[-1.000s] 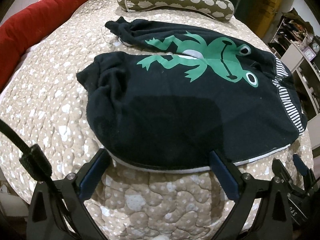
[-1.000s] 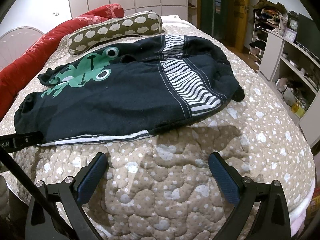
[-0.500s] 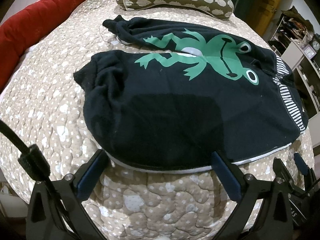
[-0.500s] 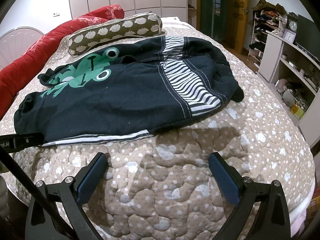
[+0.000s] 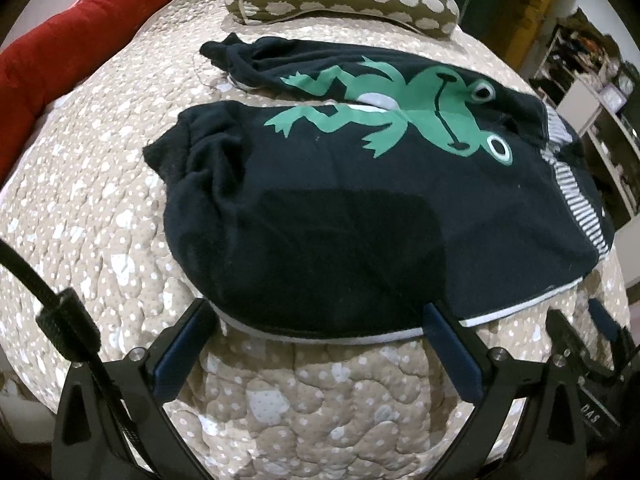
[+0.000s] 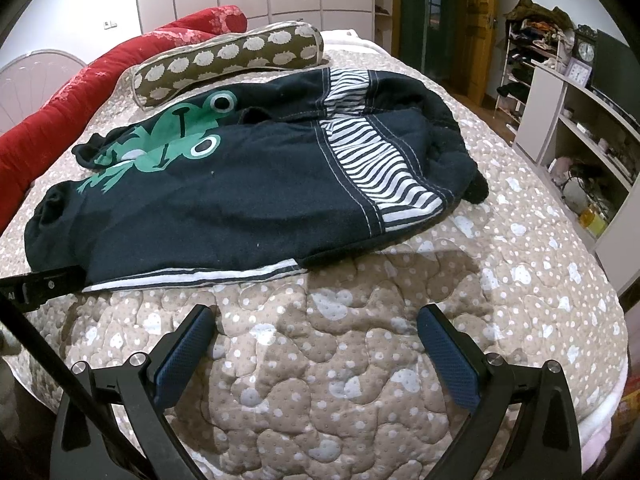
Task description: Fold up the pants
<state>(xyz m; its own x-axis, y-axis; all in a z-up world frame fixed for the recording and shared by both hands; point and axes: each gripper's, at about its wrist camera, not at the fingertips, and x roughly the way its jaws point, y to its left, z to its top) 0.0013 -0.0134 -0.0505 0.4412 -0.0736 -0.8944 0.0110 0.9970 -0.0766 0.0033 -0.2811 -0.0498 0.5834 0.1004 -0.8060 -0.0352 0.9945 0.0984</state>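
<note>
Both tongs stand wide apart, gripping nothing. Dark navy frog-print cotton pants (image 5: 360,208) lie flat on the beige quilted bed (image 6: 360,360), hem touching the left tongs (image 5: 320,344), just ahead of the right tongs (image 6: 316,348). Judged: opening approach; next, pinch the near edge.

I see a bed with a beige quilted cover (image 6: 320,380) printed with pale blobs and dots. Ahead of my tongs, dark pants (image 5: 360,220) with a green frog print lie spread flat on it. Beyond them rests an olive bolster pillow (image 6: 228,60), and a red blanket (image 5: 60,48) runs along the far left edge.
</note>
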